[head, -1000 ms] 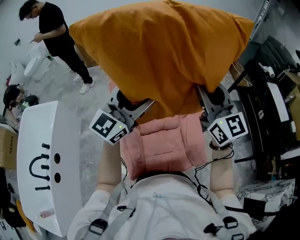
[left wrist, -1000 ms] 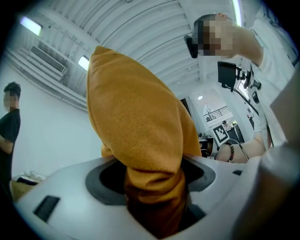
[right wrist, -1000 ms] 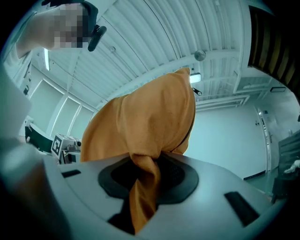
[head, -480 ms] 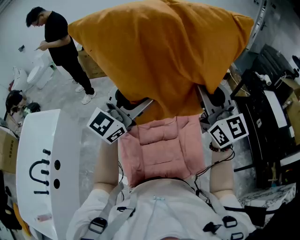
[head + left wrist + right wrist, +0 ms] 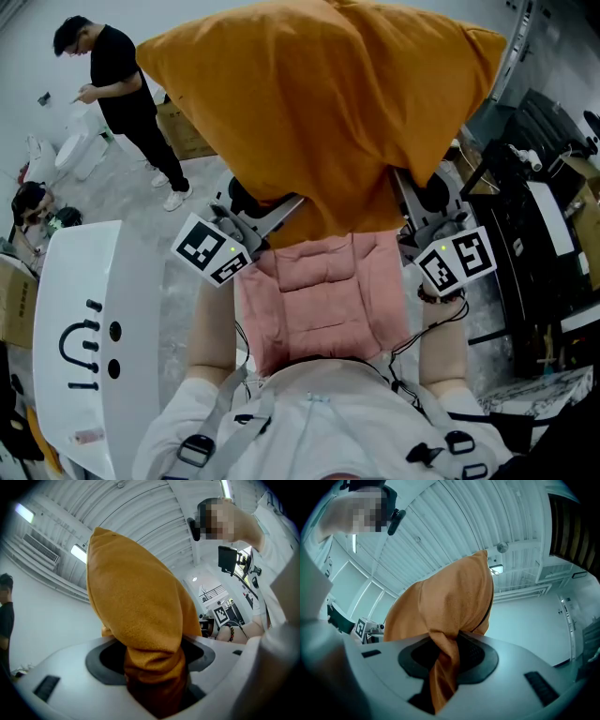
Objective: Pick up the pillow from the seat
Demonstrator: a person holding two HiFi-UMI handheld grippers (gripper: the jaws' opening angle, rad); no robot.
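Observation:
A big orange pillow [image 5: 319, 103] hangs in the air, lifted close to the head camera and above the pink padded seat [image 5: 323, 291]. My left gripper [image 5: 258, 211] is shut on a thick fold of the pillow's lower left edge. In the left gripper view the bunched orange cloth [image 5: 136, 606] fills the space between the jaws of the left gripper [image 5: 154, 667]. My right gripper [image 5: 417, 202] is shut on the lower right edge. There a thinner twist of the pillow [image 5: 450, 602] runs down through the right gripper [image 5: 445, 667]. The pillow hides both sets of fingertips in the head view.
A white rounded unit with a smiley face [image 5: 84, 328] stands at the left. A person in black [image 5: 117, 84] stands on the floor at the far left, near a cardboard box [image 5: 183, 131]. Black equipment and stands [image 5: 534, 216] crowd the right side.
The head view has shifted a little, so the room slid slightly in frame. The pillow stays lifted in both grippers; the left gripper sits a touch further left.

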